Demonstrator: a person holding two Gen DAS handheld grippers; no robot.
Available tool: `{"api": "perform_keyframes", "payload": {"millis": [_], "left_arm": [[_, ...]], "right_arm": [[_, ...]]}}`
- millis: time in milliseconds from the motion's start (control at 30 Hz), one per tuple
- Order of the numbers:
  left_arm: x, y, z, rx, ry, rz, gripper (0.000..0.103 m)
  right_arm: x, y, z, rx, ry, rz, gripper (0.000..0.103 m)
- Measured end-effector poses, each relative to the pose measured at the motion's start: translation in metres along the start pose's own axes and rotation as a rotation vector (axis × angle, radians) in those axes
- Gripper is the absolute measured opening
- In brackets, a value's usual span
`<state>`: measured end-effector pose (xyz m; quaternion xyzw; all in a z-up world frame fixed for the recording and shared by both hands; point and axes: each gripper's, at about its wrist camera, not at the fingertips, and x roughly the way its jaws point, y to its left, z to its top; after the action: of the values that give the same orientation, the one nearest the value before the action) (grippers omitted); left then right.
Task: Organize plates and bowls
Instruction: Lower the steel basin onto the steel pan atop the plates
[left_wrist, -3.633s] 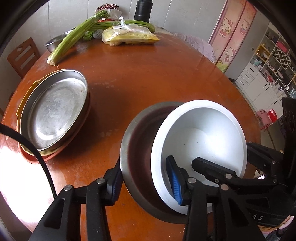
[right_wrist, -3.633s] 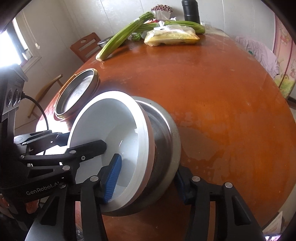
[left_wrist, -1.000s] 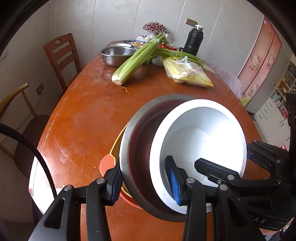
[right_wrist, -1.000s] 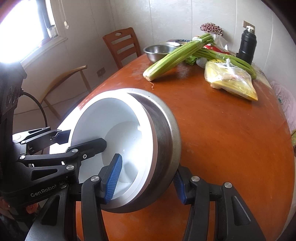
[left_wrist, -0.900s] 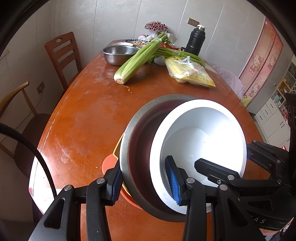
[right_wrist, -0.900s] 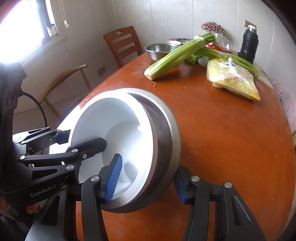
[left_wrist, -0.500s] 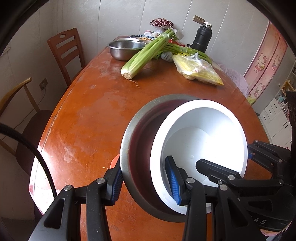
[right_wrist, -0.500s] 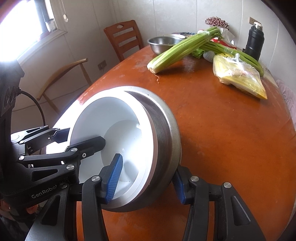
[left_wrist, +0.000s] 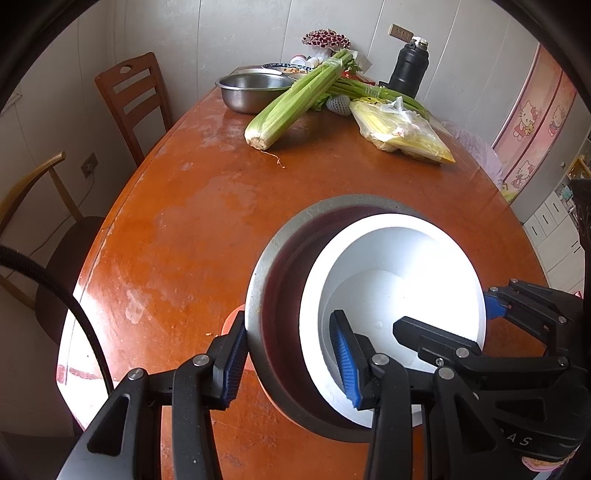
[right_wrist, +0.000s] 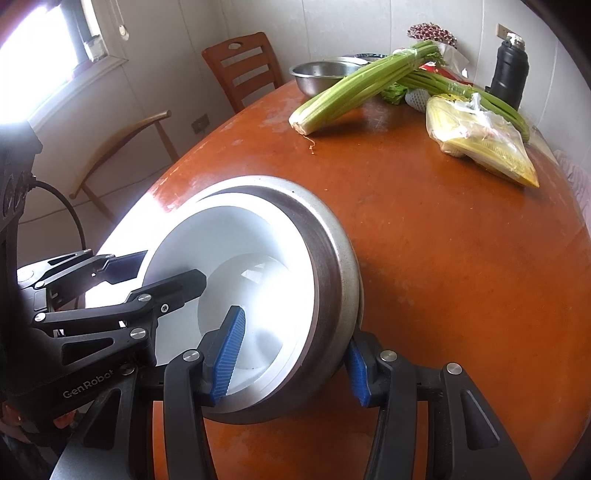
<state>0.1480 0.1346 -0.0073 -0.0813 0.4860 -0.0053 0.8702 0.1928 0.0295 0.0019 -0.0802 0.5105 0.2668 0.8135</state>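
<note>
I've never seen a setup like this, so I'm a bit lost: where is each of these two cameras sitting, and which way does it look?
Left wrist view: sits on the left gripper, looking down its fingers across the wooden table; its jaws clamp the near walls of the steel bowl and the white bowl nested inside.
Right wrist view: sits on the right gripper, gripping the opposite walls of the same bowls, facing the same way.
Shared: both bowls, each other's gripper, the celery, the black flask.
</note>
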Motion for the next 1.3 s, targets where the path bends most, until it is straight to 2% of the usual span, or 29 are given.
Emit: {"api": "perform_keyframes", "payload": {"millis": [1300], "left_arm": [[-0.008,0.004,0.000,0.013,-0.042,0.030,0.044]], "right_arm": [[-0.002,0.007,0.000,-0.033,-0.035,-0.068,0.052]]}}
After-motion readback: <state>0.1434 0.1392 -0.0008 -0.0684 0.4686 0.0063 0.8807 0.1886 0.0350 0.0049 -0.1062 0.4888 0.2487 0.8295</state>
